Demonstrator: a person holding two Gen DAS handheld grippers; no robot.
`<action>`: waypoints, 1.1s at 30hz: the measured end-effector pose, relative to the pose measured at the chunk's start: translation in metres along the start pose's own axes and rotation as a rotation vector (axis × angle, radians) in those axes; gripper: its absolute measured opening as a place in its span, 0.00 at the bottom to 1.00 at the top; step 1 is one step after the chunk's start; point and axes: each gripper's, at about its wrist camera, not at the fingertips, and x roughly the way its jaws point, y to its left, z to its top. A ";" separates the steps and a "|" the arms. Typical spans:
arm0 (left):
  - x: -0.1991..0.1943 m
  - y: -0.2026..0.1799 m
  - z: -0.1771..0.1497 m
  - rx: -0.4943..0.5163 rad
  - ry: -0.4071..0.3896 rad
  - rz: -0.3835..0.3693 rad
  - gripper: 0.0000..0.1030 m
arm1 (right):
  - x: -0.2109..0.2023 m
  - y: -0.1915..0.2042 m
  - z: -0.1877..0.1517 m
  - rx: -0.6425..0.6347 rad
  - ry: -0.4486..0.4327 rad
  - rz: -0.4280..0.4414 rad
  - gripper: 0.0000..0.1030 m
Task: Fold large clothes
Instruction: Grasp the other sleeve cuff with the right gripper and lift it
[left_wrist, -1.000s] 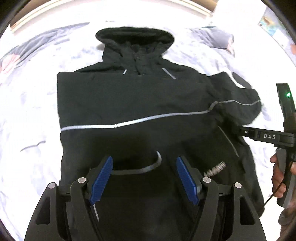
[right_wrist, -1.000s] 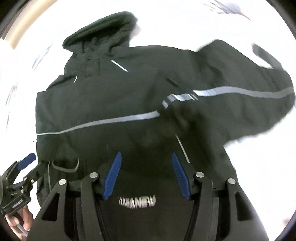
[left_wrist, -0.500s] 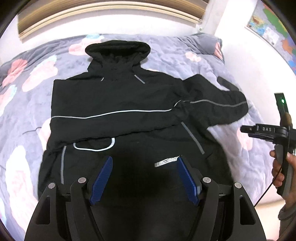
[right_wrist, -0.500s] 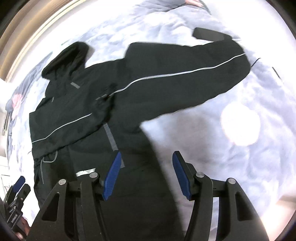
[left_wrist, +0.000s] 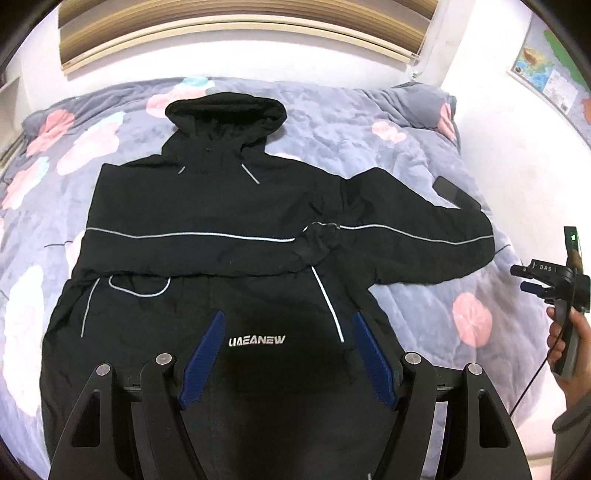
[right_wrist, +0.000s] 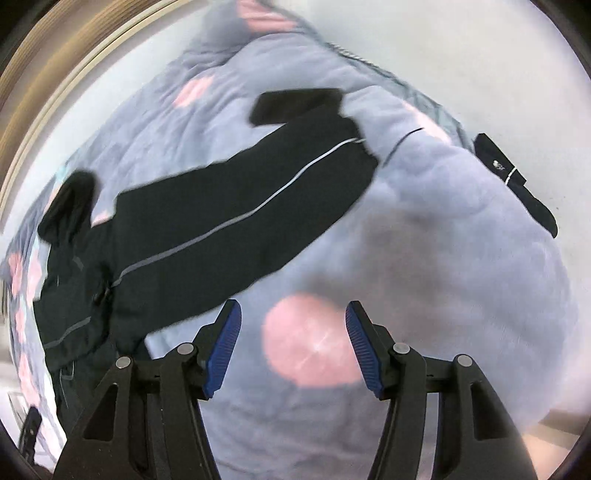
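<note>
A black hooded jacket (left_wrist: 207, 214) with thin reflective stripes lies flat on the bed, hood at the far end. Its left sleeve is folded across the chest; its right sleeve (left_wrist: 424, 236) stretches out to the right. My left gripper (left_wrist: 288, 347) is open and empty, held above the jacket's hem near the white logo. My right gripper (right_wrist: 291, 347) is open and empty over bare quilt, with the outstretched sleeve (right_wrist: 251, 206) ahead and to its left. The right gripper also shows at the right edge of the left wrist view (left_wrist: 532, 278).
The bed has a grey-blue quilt (left_wrist: 406, 147) with pink flowers. A dark flat object (left_wrist: 456, 194) lies beside the sleeve's cuff. Another dark item (right_wrist: 517, 181) lies at the bed's right edge. A wooden headboard (left_wrist: 236, 26) and white wall stand beyond.
Both grippers have pulled back and up from the jacket. The right gripper has swung right, off the jacket body and over the bare quilt. The jacket lies unmoved.
</note>
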 end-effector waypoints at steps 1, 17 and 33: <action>0.001 -0.003 0.002 -0.002 0.000 0.011 0.71 | 0.004 -0.011 0.009 0.019 -0.004 0.007 0.62; 0.048 -0.038 0.016 0.062 0.138 0.123 0.71 | 0.120 -0.103 0.105 0.314 0.060 0.214 0.69; 0.071 -0.068 0.025 0.150 0.180 0.127 0.71 | 0.129 -0.080 0.117 0.233 -0.004 0.285 0.25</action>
